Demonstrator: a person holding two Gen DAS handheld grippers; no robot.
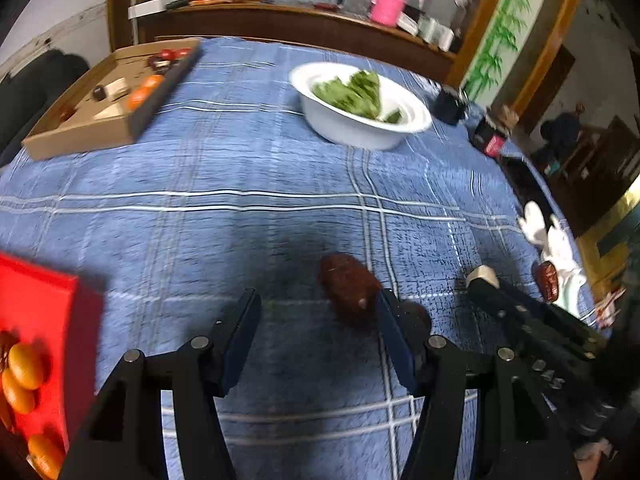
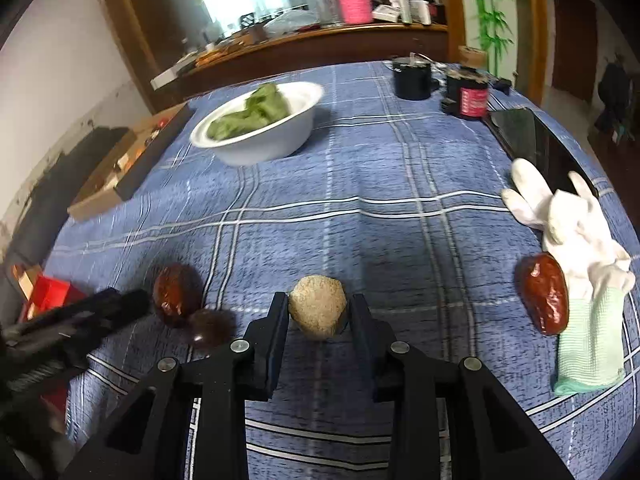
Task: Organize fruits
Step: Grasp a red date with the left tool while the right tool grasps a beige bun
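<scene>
Brown date lengthwise away from left gripper

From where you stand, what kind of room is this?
Probably a lived-in home dining area: a table under a blue plaid tablecloth holds a white bowl of greens, with a cluttered wooden sideboard behind. Work gloves and loose red dates suggest everyday use.
</scene>
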